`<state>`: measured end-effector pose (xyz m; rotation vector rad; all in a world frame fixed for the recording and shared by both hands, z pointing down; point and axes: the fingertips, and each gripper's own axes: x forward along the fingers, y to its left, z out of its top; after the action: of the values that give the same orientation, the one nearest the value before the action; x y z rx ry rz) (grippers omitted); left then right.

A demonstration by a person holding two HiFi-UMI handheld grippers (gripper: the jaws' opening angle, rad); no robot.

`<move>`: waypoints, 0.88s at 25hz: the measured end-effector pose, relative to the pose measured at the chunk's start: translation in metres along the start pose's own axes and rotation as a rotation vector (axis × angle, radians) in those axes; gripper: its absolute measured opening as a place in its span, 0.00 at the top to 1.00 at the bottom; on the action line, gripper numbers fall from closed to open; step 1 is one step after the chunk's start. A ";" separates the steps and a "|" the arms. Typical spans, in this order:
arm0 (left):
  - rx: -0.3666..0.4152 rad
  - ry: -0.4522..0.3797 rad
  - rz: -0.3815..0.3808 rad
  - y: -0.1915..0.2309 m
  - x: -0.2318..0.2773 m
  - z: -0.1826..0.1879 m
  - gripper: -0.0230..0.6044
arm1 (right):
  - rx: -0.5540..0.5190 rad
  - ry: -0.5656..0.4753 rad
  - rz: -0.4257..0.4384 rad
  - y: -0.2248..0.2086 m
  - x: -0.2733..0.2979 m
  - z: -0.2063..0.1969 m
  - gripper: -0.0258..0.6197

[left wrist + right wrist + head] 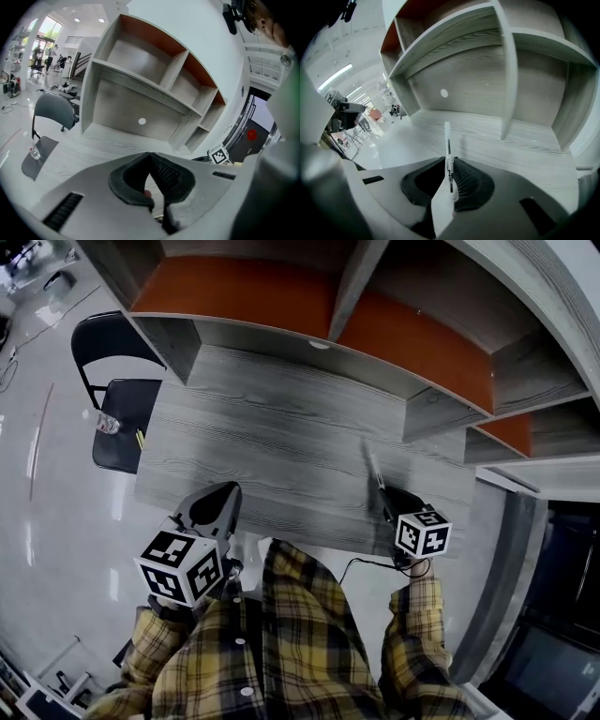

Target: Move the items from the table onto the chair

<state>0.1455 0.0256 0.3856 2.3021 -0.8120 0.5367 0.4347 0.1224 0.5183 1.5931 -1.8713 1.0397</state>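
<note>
My right gripper (383,495) hovers over the right part of the grey wooden table (272,446), shut on a white pen (372,465). In the right gripper view the white pen (448,145) sticks out past the jaws of my right gripper (449,163) toward the shelf unit. My left gripper (220,495) is at the table's near left edge; in its own view my left gripper (149,157) has its jaw tips together with nothing between them. The black chair (127,423) stands left of the table with a clear glass (107,423) and a yellow pen (139,438) on its seat.
A grey shelf unit with orange back panels (309,310) rises along the table's far edge and right side. The chair (47,112) and glass (34,152) also show in the left gripper view. Glossy floor (47,484) lies left of the chair.
</note>
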 end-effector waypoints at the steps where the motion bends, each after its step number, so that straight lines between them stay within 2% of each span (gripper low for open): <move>1: -0.010 -0.008 0.007 0.011 -0.007 0.001 0.96 | -0.010 -0.001 0.017 0.021 0.006 0.006 0.86; 7: -0.089 -0.053 0.087 0.101 -0.060 0.001 0.96 | -0.053 -0.039 0.121 0.160 0.058 0.061 0.86; 12: -0.197 -0.088 0.201 0.198 -0.127 -0.016 0.96 | -0.134 -0.049 0.251 0.304 0.119 0.103 0.86; 17: -0.285 -0.112 0.289 0.296 -0.198 -0.044 0.96 | -0.189 -0.032 0.394 0.464 0.191 0.120 0.86; 22: -0.327 -0.121 0.331 0.381 -0.244 -0.068 0.96 | -0.135 -0.056 0.455 0.593 0.271 0.126 0.86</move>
<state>-0.2969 -0.0611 0.4623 1.9247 -1.2529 0.3734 -0.1829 -0.1200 0.5027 1.1561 -2.3541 1.0247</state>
